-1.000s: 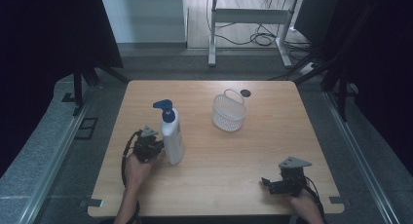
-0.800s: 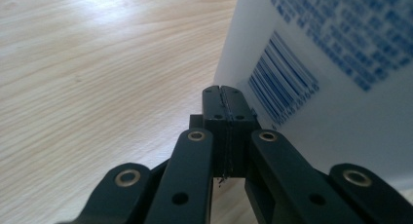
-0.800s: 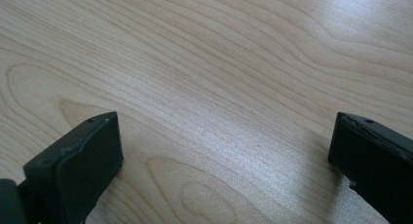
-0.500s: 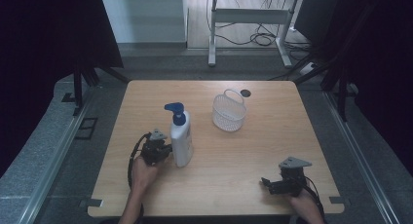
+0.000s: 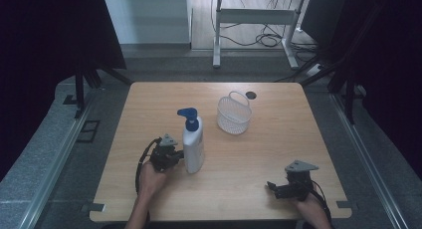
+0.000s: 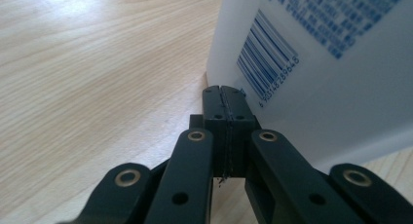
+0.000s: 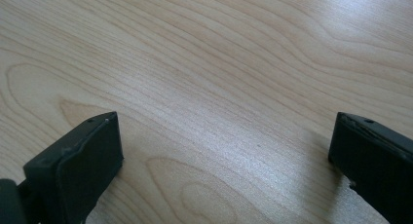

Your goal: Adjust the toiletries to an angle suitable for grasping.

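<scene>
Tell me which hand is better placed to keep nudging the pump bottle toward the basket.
Left. The left gripper, fingers shut together, sits right against the pump bottle. The right gripper rests open at the table's near right corner, far from bottle and basket.

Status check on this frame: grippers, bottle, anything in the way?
Left gripper shut, tips against the bottle, nothing held. Right gripper open, empty, low over the table. Bottle upright. Basket behind it, apart.
</scene>
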Motion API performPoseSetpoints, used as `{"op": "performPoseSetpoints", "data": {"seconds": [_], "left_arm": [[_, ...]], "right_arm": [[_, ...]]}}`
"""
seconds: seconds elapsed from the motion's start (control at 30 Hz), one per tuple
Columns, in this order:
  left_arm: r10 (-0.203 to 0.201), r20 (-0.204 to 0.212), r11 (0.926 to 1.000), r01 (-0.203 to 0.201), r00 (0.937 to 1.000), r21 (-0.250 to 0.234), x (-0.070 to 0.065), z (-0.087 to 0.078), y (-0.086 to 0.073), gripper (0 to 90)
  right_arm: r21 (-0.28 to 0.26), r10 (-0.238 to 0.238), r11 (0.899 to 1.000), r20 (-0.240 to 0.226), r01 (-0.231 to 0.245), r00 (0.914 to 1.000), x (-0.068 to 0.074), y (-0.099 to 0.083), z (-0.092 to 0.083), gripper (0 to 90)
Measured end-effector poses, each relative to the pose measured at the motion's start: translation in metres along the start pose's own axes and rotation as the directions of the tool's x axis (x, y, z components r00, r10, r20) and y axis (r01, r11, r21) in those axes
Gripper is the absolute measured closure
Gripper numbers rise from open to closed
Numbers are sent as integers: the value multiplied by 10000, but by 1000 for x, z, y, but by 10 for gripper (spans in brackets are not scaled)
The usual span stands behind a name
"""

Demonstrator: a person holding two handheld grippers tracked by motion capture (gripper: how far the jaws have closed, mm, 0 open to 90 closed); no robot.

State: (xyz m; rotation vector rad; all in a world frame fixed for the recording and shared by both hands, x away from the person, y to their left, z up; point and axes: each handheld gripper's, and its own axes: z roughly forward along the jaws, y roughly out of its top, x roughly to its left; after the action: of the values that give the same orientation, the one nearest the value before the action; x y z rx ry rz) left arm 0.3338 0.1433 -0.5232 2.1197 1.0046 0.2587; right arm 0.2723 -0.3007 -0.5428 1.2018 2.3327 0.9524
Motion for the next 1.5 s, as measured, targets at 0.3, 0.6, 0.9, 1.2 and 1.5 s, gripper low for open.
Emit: {"op": "performPoseSetpoints", "data": {"seconds": [0.3, 0.6, 0.9, 1.2, 1.5], "left_arm": [[273, 239, 9996, -275, 9993, 112, -12, 4, 1, 891], [470, 498, 9989, -474, 9976, 67, -25, 6, 5, 890], [605, 801, 9982, -605, 9950, -14, -36, 7, 7, 885], [853, 1133, 9962, -869, 9899, 97, -51, 8, 7, 880], [1089, 1586, 9933, -1136, 9813, 214, -66, 12, 9, 866]], "right_arm": [[0, 3, 10000, 0, -3, 10000, 0, 0, 0, 0], [0, -2, 10000, -1, 2, 10000, 0, 0, 0, 0], [1, -1, 10000, -2, 1, 10000, 0, 0, 0, 0], [0, -2, 10000, -1, 2, 10000, 0, 0, 0, 0], [3, -3, 10000, 2, 3, 10000, 0, 0, 0, 0]]}}
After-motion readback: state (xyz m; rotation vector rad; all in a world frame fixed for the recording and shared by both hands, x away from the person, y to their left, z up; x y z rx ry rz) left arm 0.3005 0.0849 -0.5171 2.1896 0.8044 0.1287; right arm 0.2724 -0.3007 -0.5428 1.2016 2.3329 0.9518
